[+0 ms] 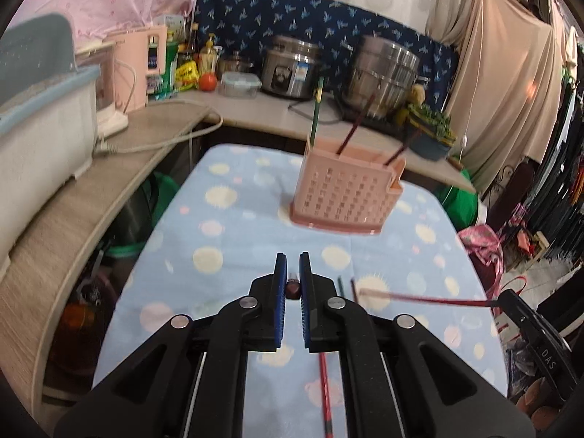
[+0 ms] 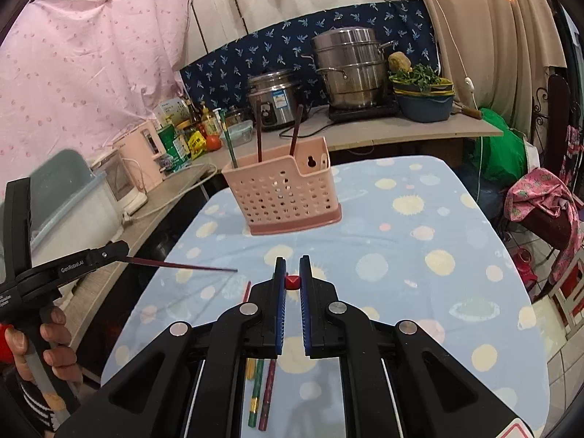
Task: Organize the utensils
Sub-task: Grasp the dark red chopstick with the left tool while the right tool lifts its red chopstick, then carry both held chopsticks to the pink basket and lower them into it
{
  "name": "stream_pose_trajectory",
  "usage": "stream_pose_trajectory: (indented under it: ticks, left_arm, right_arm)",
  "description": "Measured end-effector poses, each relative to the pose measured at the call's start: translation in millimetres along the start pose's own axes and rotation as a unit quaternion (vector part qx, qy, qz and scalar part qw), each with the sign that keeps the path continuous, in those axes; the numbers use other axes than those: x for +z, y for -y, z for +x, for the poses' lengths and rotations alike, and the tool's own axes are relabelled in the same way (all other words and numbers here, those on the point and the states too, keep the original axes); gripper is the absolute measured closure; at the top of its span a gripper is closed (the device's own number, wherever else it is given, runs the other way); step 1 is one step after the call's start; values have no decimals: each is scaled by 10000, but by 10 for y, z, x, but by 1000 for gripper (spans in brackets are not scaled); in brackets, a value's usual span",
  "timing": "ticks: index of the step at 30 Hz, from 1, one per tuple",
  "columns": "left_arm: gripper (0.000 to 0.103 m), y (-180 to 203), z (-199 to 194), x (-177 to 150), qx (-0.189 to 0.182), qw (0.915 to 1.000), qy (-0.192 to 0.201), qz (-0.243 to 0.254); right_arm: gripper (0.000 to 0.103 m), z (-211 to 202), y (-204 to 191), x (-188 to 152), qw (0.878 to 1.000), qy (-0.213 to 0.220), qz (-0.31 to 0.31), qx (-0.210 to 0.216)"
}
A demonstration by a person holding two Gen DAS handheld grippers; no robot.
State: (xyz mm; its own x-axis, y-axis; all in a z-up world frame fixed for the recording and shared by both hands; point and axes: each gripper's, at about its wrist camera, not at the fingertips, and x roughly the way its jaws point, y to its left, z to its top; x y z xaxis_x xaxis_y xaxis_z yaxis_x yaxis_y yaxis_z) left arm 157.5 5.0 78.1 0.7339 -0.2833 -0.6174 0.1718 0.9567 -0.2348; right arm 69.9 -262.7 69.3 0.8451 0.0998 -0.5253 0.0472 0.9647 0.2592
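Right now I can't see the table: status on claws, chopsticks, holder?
Left claw shut on dark chopstick. Right claw shut on red chopstick. Pink holder upright, three chopsticks inside. Path to holder clear.

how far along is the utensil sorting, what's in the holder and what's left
Done: three chopsticks, one green, two dark red, stand in the pink perforated plastic holder.
In hand: the left gripper holds a dark red chopstick; the right gripper pinches a red chopstick.
Left: a green chopstick and a maroon one lie on the dotted blue cloth.
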Motion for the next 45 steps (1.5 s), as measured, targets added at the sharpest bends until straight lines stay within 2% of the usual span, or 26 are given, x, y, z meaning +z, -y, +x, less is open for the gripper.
stream_pose_trajectory:
  ticks: [5, 15, 24, 30, 34, 45]
  left_arm:
    - [96, 81, -12, 415, -185, 9995, 237, -20]
    - [96, 316, -72, 1173, -218, 9962, 842, 75]
    - [96, 540, -118, 1918, -247, 9855, 1677, 74]
    - [96, 633, 83, 2195, -221, 9806, 1946, 61]
    - [96, 656, 281, 2275, -129, 9807, 1947, 91]
    - [96, 480, 911, 2127, 0, 9894, 1455, 10]
  right_arm:
    - [96, 15, -80, 392, 9995, 290, -81, 64]
    - [96, 149, -206, 1160, 9963, 836, -79, 167]
    - [96, 280, -276, 1898, 9857, 1615, 193, 438]
    - [96, 520, -292, 2187, 9787, 1970, 348, 464]
    - [96, 784, -253, 2260, 9791, 1966, 344, 379]
    - [96, 1489, -31, 1999, 9914, 1231, 406, 190]
